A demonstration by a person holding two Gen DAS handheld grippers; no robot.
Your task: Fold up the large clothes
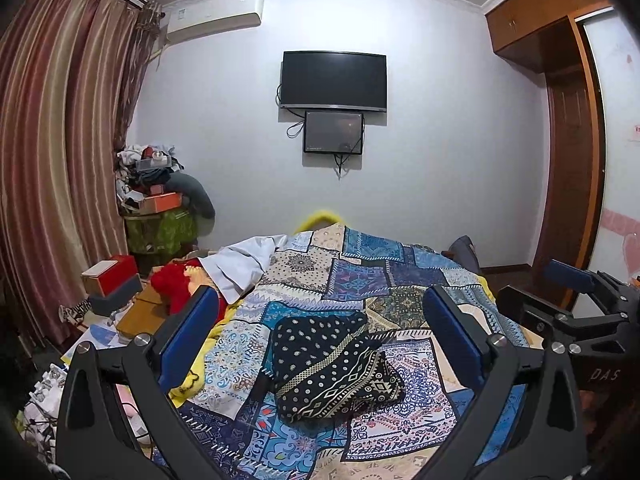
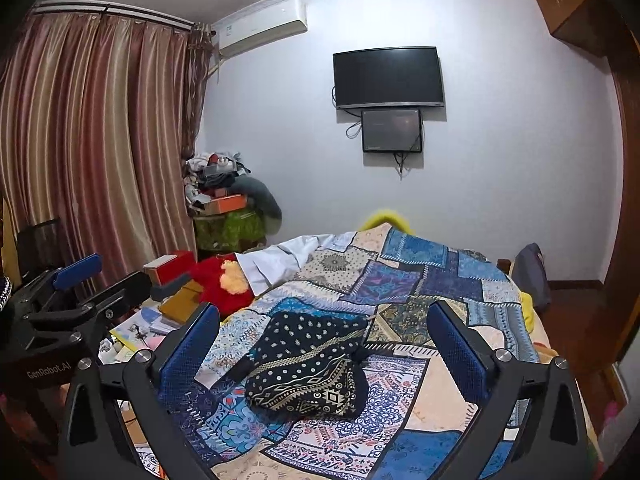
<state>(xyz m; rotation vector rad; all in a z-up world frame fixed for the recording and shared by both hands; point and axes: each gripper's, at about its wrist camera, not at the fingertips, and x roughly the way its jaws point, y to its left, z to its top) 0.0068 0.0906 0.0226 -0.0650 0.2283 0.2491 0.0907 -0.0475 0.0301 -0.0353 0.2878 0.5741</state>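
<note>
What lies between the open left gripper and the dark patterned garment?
Only patchwork bedspread lies between the left gripper and the dark patterned garment, per the left wrist view.

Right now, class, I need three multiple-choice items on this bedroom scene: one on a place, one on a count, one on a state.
1. Where does the black patterned garment lie?
A. on the patchwork bedspread
B. on the floor
C. over the curtain

2. How many dark screens hang on the wall?
A. one
B. two
C. four

3. How is the left hand-held gripper?
A. shut on the garment
B. open, holding nothing
C. shut on the bedspread

Answers:
1 A, it rests bundled on the spread.
2 B, a large screen hangs above a small screen.
3 B, its blue pads stand wide apart.
</note>
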